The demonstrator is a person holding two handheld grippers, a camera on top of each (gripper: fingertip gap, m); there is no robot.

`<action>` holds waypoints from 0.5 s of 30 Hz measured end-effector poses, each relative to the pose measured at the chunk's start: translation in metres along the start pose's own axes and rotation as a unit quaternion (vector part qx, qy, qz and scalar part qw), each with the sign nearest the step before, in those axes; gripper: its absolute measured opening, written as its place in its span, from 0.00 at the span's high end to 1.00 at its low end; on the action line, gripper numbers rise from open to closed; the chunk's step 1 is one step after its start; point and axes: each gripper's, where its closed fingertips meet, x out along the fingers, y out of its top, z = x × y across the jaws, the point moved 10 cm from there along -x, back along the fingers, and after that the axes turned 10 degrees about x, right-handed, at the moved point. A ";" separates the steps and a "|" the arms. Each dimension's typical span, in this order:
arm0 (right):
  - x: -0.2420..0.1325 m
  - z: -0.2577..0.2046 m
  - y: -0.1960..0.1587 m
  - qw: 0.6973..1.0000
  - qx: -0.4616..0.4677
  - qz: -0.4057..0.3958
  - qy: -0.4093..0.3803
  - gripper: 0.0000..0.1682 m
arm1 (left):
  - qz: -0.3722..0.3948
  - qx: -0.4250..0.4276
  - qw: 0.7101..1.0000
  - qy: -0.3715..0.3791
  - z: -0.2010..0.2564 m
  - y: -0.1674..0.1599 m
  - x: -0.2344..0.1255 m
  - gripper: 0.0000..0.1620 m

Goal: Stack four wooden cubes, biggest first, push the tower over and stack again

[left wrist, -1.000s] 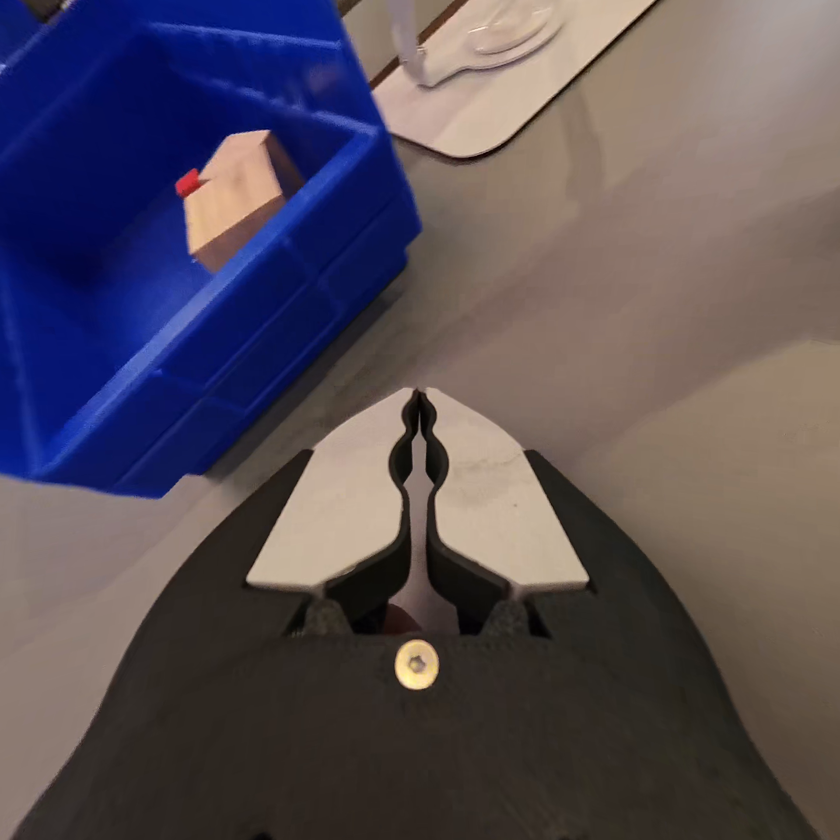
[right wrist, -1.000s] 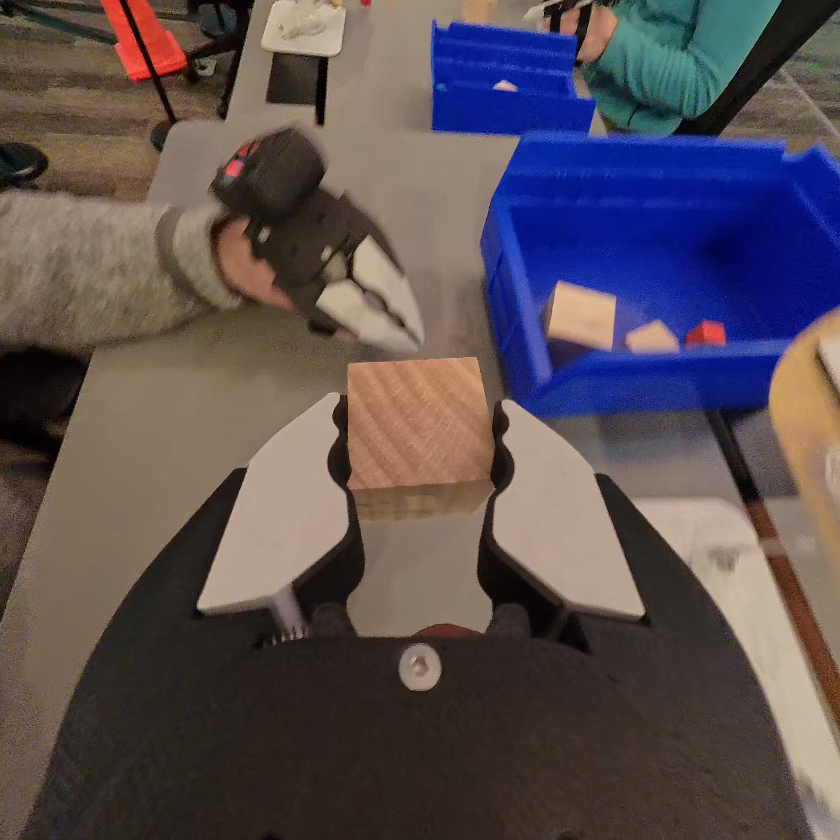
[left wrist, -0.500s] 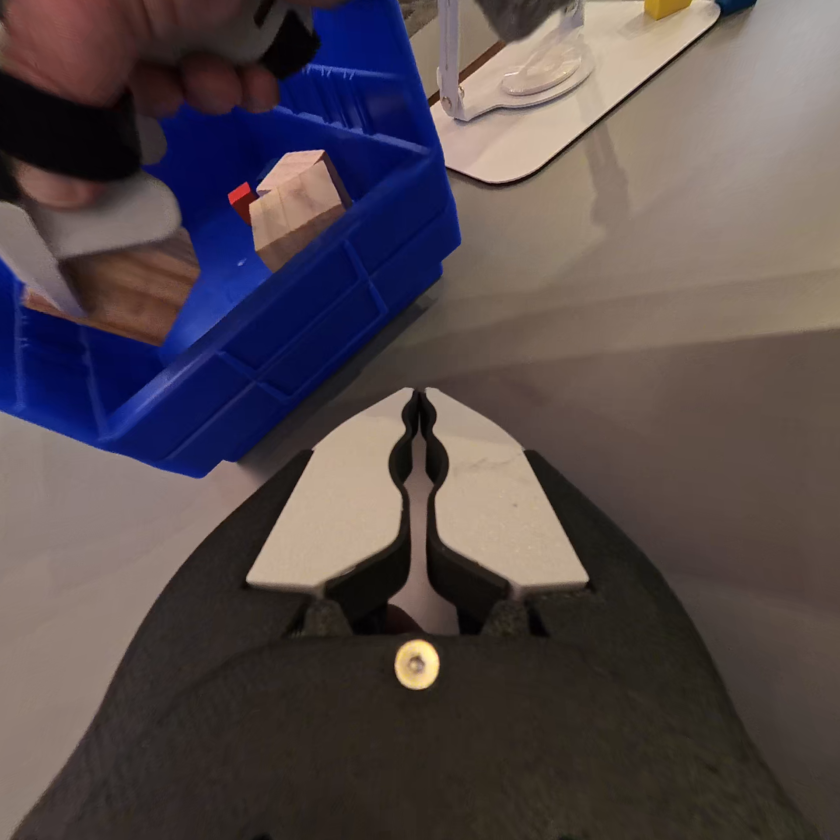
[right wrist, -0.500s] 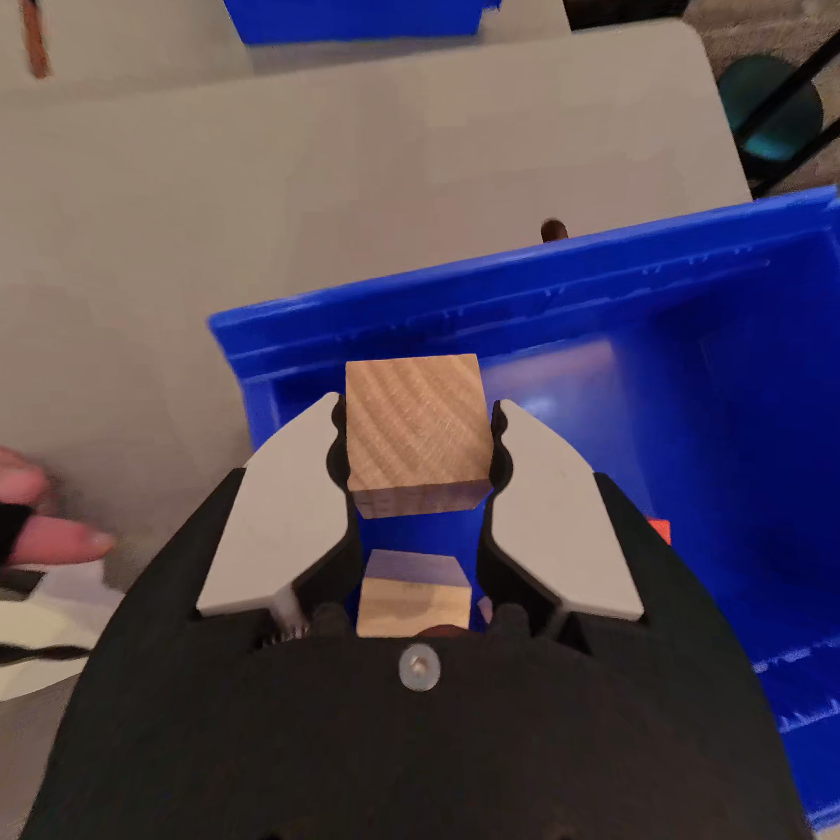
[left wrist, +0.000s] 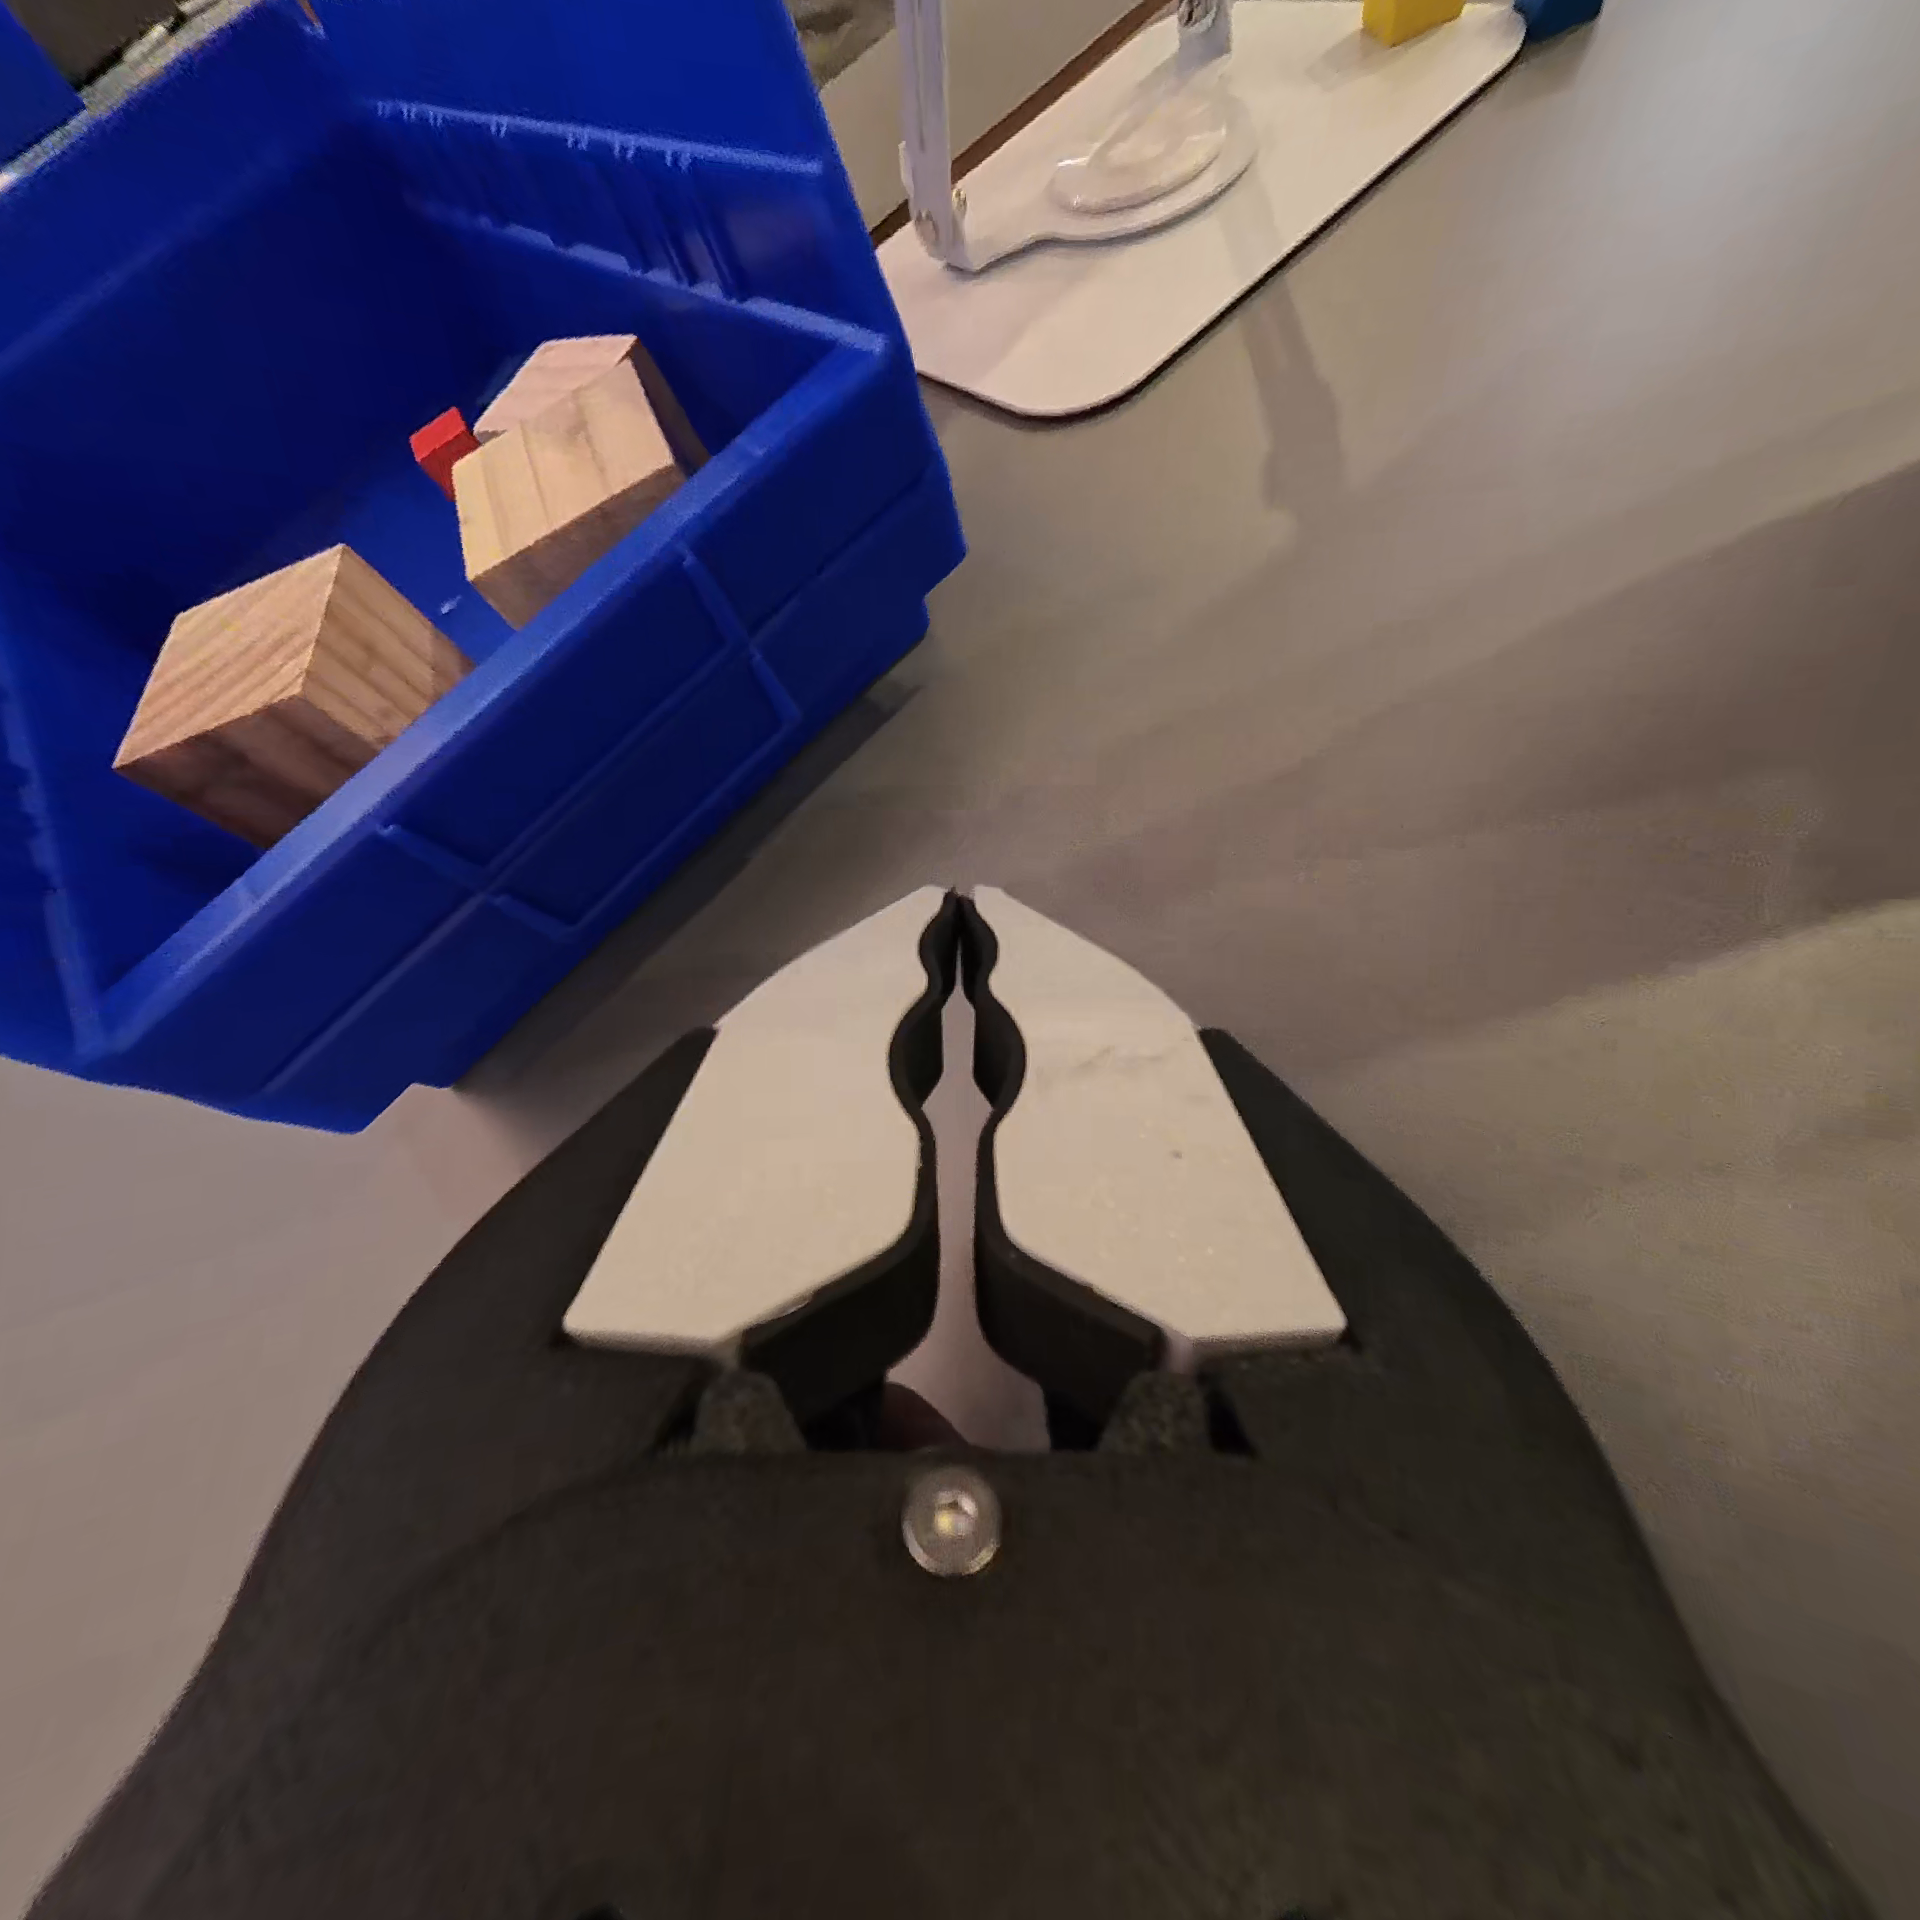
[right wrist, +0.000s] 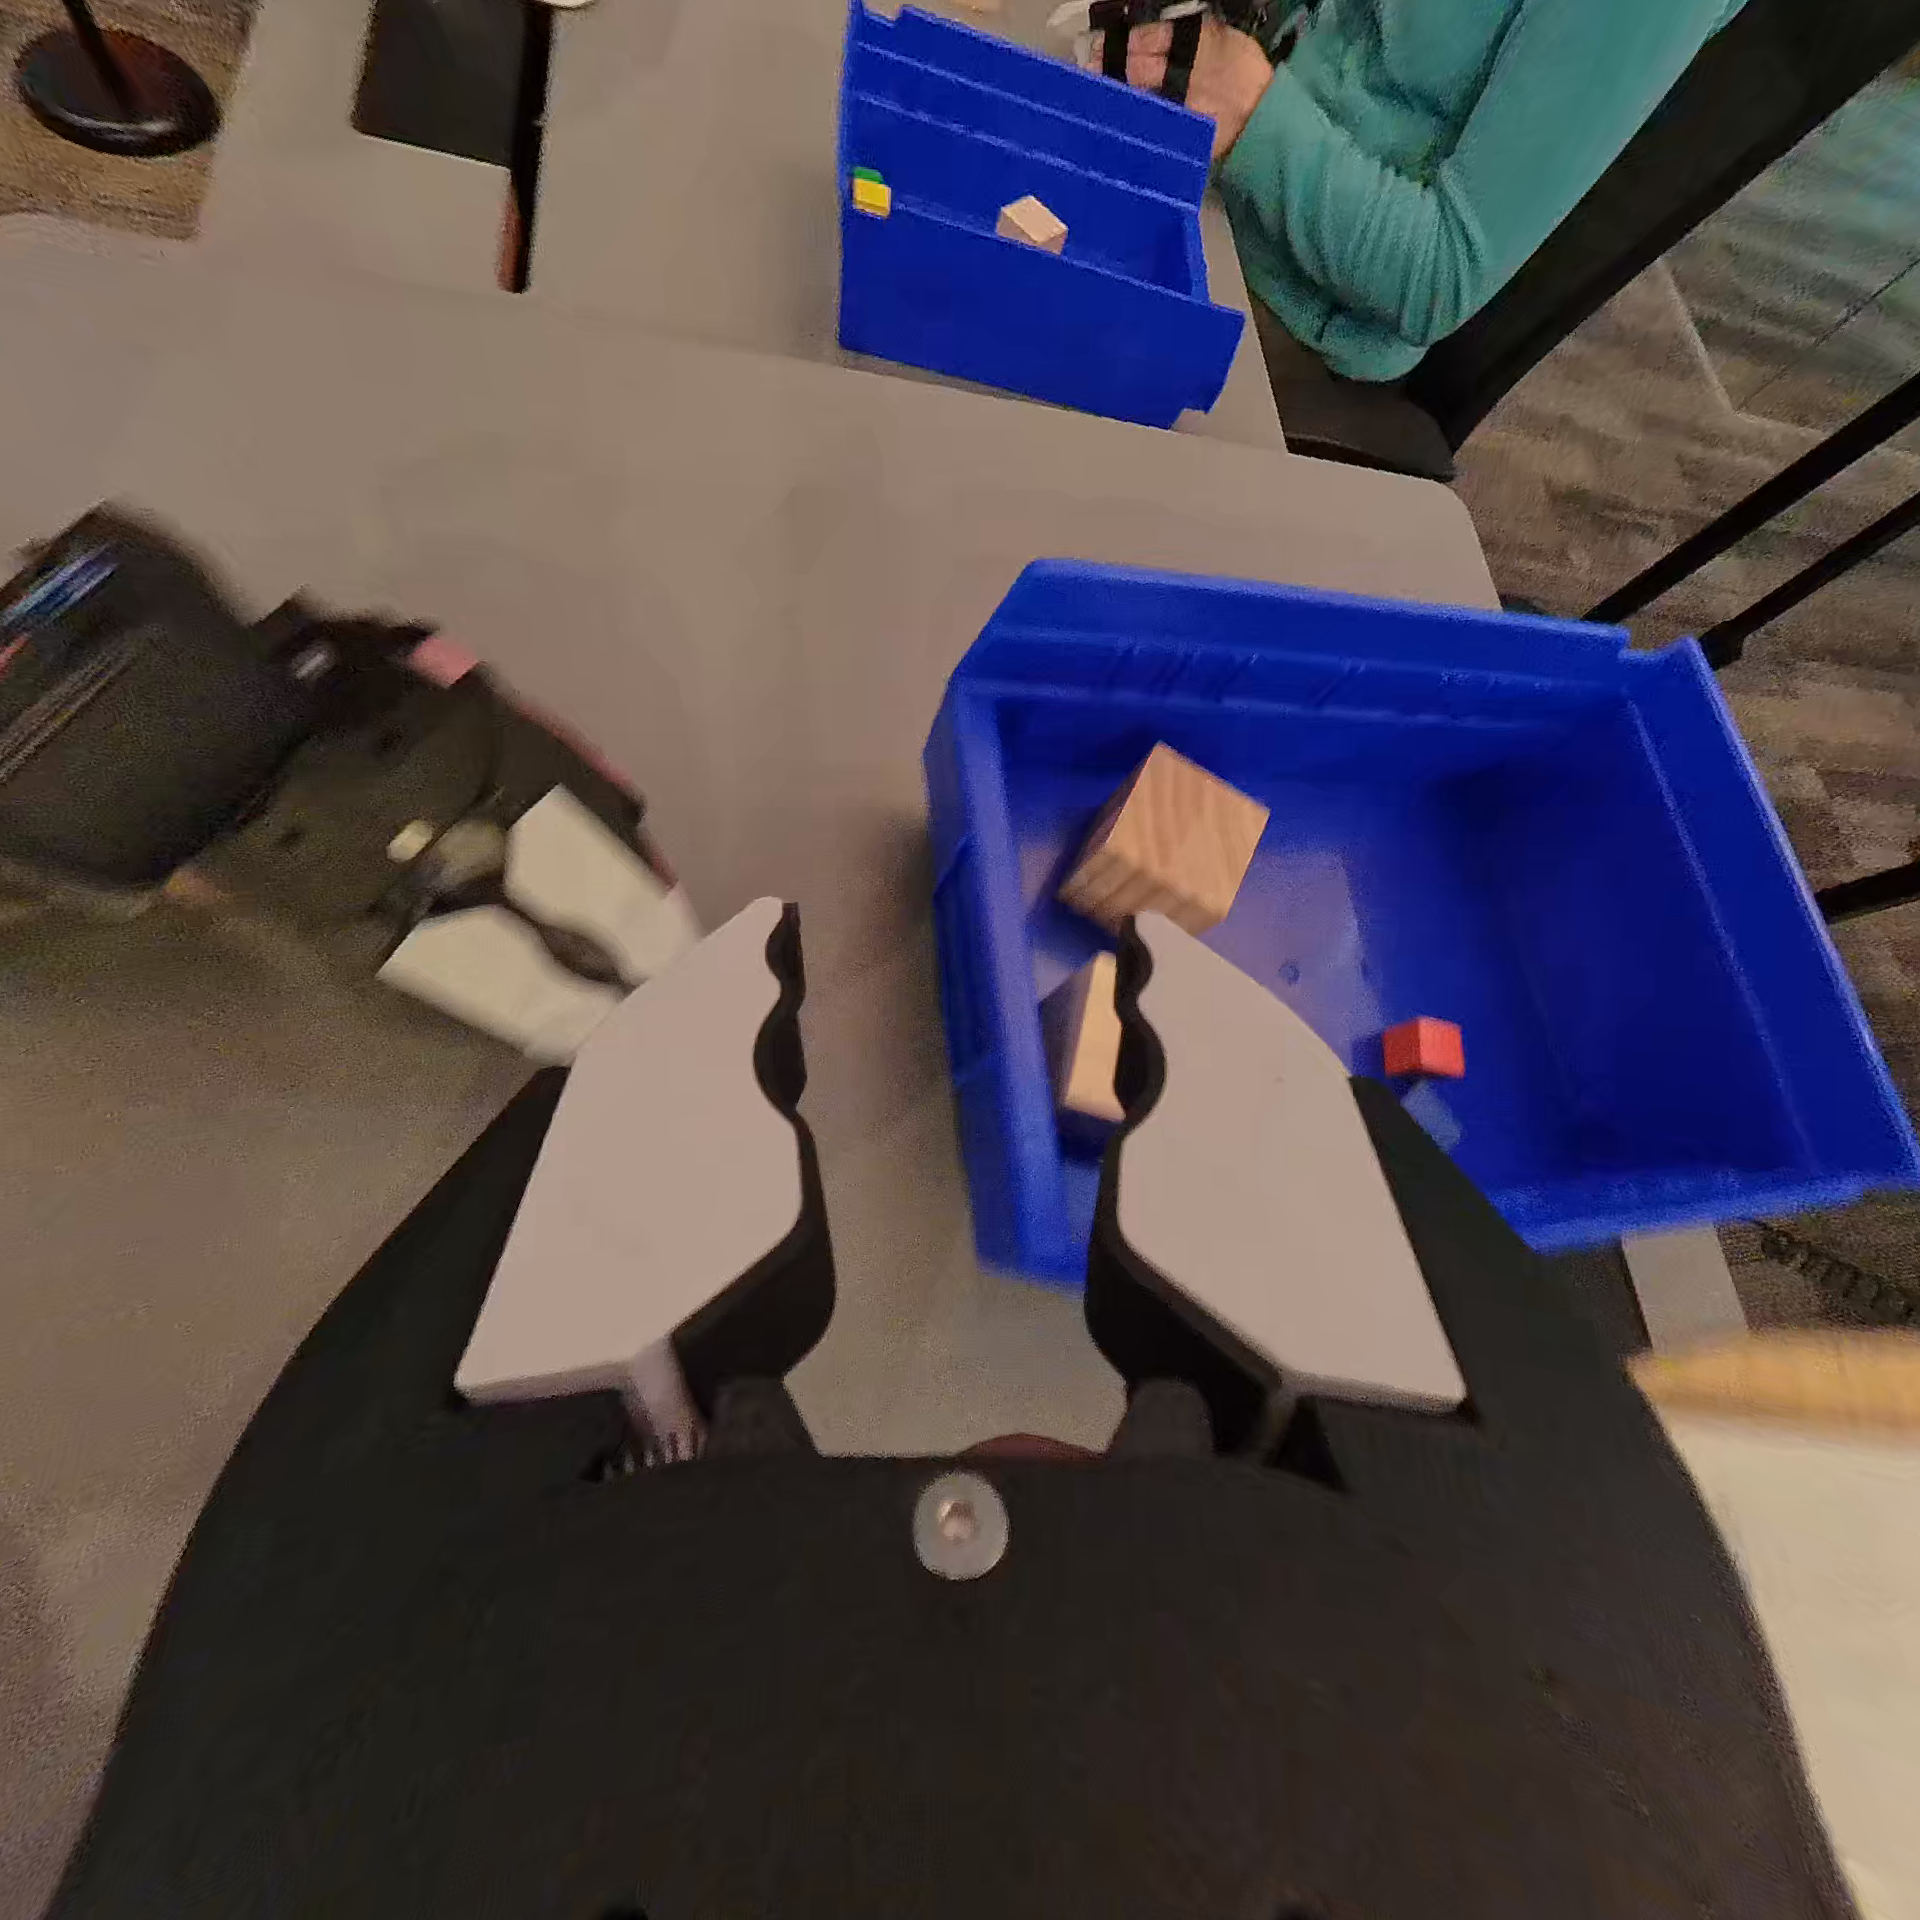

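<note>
Wooden cubes [right wrist: 1169, 842] lie in the blue bin [right wrist: 1714, 1210], right of frame; no tower stands; right gripper [right wrist: 956, 930] gapes empty, left gripper [left wrist: 956, 909] closed empty.

No readable text, label, brand, number or sign is found in either view. A few small coloured marks are seen on the blurred black body of the left gripper [right wrist: 540, 914] in the right wrist view, but they are too smeared for it to be told whether they are writing.
</note>
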 end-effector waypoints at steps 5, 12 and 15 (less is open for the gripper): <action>-0.072 -0.030 -0.101 0.999 0.011 0.046 0.027 1.00 | 0.027 -0.011 0.999 -0.013 0.007 0.010 0.002 1.00; -0.127 -0.022 -0.229 0.994 0.070 0.073 -0.040 1.00 | 0.050 0.026 0.998 -0.035 0.034 0.057 0.028 1.00; -0.144 -0.014 -0.251 0.993 0.064 0.083 -0.056 1.00 | 0.060 0.043 0.995 -0.062 0.052 0.081 0.049 1.00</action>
